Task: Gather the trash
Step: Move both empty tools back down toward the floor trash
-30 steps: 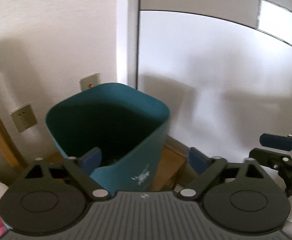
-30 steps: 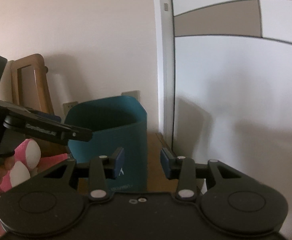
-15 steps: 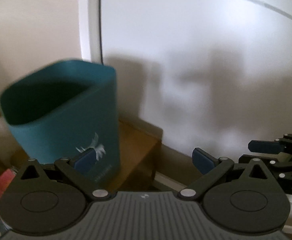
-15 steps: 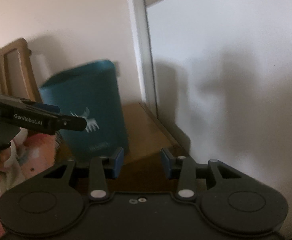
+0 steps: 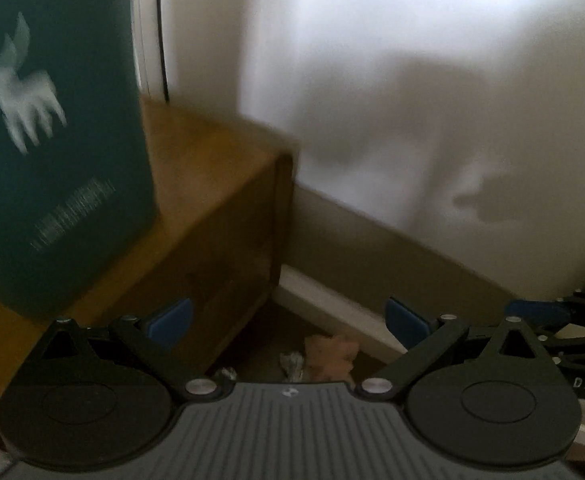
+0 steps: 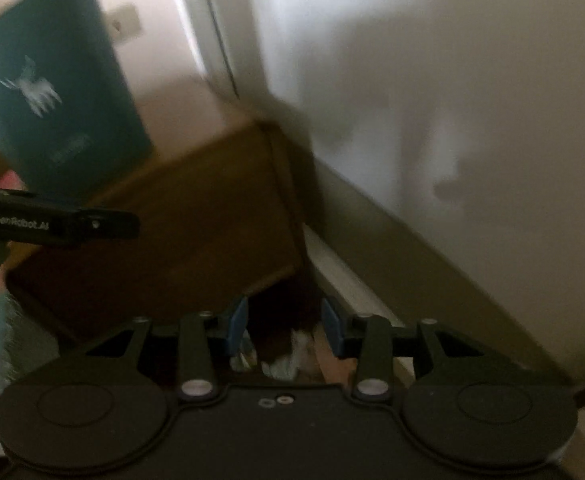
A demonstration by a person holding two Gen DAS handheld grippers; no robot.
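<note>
Left tool [image 5: 288,320] spread wide, right tool [image 6: 284,324] part-spread; both empty. Crumpled scraps [image 6: 288,360] lie on the floor just beyond them, beside the wooden box [image 5: 220,216]. Teal bin [image 5: 52,120] stands atop the box, farther back. Judgement: pickup not yet begun.

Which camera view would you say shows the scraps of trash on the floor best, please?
The left wrist view: the trash lies unobstructed between its spread fingers, a tan crumpled piece beside silvery bits. The right wrist view shows only pale scraps, partly hidden behind its fingers and body, in deep shadow.
</note>
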